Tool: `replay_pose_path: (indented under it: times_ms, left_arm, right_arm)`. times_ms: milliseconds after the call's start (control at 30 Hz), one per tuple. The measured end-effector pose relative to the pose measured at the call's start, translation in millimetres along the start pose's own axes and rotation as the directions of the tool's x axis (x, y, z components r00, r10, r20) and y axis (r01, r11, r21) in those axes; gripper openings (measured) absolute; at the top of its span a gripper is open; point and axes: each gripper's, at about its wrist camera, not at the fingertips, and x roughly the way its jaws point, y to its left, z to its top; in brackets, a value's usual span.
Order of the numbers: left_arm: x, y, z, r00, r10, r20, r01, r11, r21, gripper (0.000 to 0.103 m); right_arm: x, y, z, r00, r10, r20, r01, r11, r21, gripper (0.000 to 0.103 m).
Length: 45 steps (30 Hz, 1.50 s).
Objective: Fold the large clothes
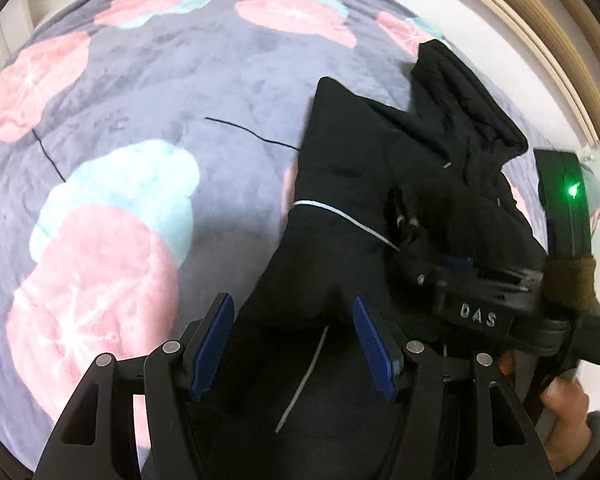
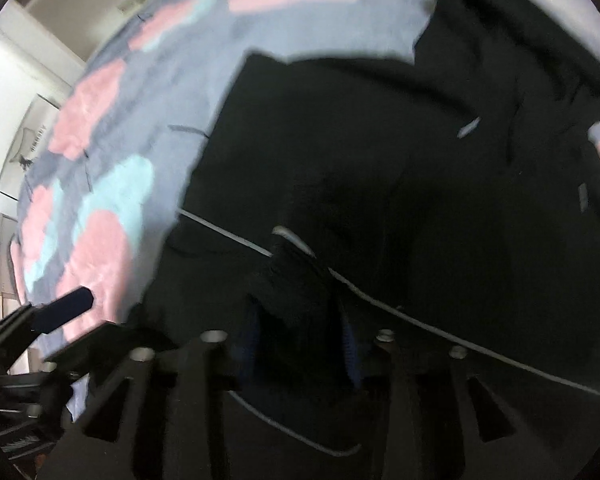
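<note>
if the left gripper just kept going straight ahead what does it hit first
Most likely the black garment: the open left gripper already has its dark fabric between the fingers. Depth is hard to judge.

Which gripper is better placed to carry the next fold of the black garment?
Right, probably. The right gripper is shut on a bunch of the garment; the left gripper is open above it, holding nothing.
</note>
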Motion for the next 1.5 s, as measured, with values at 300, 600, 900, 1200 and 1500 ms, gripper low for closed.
replay_pose_path:
  times_ms: [300,600,900,1200,1500]
  left_arm:
    - [22,-29,30,0.981,-0.190,-0.048,0.193,0.978,0.081,0.065]
    - [78,-69,49,0.932,-0.333,-0.144,0.340,0.940,0.025,0.064]
    - [31,-102,69,0.931,-0.365,0.002,0.362,0.924,0.122,0.028]
    - [70,-73,71,0.984,-0.134,-0.115,0.152,0.975,0.160,0.031]
    - [94,-74,60,0.990,-0.093,-0.104,0.106,0.986,0.127,0.036]
  right_arm:
    - [-95,-55,-34,0.988,0.029,0.154,-0.027,0.999,-0.018,0.060]
    - [-163,-193,-116,0.954,-0.244,0.174,0.180,0.931,0.317,0.060]
    - [-172,-232,-158,0.949,-0.283,0.139,0.192,0.868,0.457,0.060]
    - [-132,-222,-136,0.953,-0.287,0.095,0.226,0.885,0.407,0.060]
    - [-71,-226,-129,0.920,-0.392,-0.027,0.379,0.868,0.320,0.069]
